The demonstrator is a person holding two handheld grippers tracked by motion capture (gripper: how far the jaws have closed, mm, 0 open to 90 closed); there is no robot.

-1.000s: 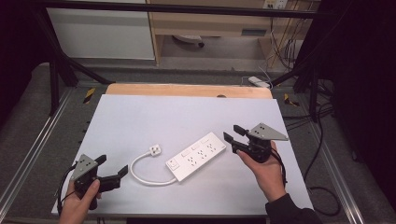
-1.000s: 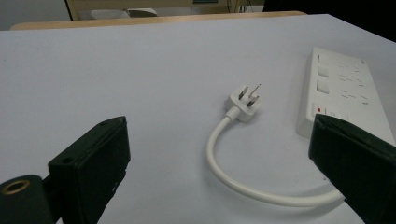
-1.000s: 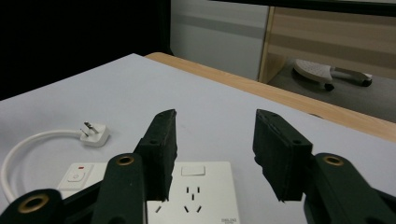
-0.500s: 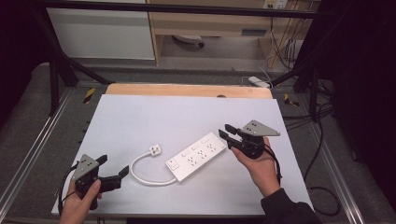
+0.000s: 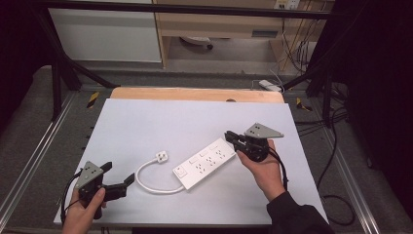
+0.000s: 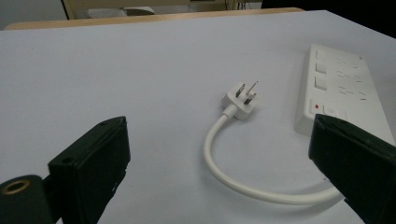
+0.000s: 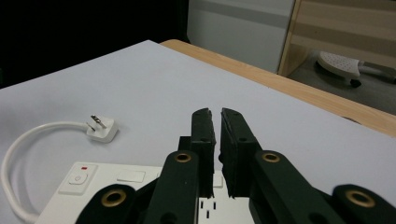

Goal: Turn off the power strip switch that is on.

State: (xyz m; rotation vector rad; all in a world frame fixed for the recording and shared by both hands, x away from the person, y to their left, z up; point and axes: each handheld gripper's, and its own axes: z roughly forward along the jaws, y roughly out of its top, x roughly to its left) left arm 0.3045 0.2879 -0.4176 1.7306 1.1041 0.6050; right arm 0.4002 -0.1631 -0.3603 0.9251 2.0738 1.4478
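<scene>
a long white plastic power strip (image 5: 205, 163) with several sockets and a switch marked by a red dot lies slantwise near the middle of the pale grey surface (image 5: 160, 122), and serves as the landmark here. from its near-left end a short white cable (image 5: 146, 181) curls out in a loop and ends in a white three-pin plug (image 5: 161, 157), which lies pins-up just left of the strip, apart from it.

the right claw (image 5: 230, 136), black with a grey three-cornered plate on top, is held in the person's right hand (image 5: 261, 168) at the strip's far-right end. in the right gripper view its jaws are clenched almost together with only a thin slit between them and nothing in it, poised over the strip's socket face (image 7: 140, 184); whether they touch the strip cannot be told.

the left claw (image 5: 119, 175) sits in the person's left hand (image 5: 82, 214), well to the left of the strip, near the surface's front edge. it is released, jaws spread wide, pointing toward the cable loop; the left gripper view shows plug (image 6: 242, 101), cable (image 6: 243, 184) and strip end (image 6: 338, 88) between the jaws, farther off.
</scene>
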